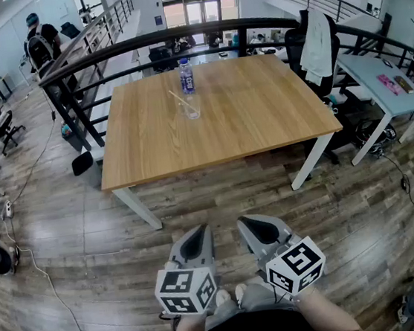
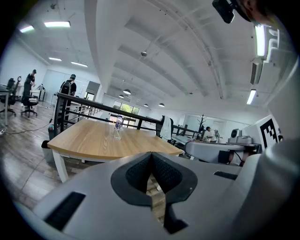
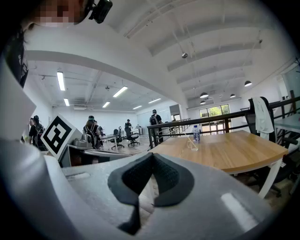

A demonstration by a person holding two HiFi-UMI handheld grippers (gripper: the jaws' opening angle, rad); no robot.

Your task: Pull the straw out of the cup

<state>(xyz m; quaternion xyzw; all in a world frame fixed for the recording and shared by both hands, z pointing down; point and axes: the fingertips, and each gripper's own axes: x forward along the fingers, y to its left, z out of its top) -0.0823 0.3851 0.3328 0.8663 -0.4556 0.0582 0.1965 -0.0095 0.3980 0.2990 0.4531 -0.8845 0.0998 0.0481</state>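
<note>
Barely making out the clear cup and thin straw far off on the table, holding left gripper and right gripper near, jaws together, empty.

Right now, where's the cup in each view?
Head view: cup upper centre, just in front of the bottle.
Left gripper view: cup left of centre, mid-height, small.
Right gripper view: cup right of centre, just below mid-height, small.
Shared landmark: the bottle, close behind the cup in all three.
</note>
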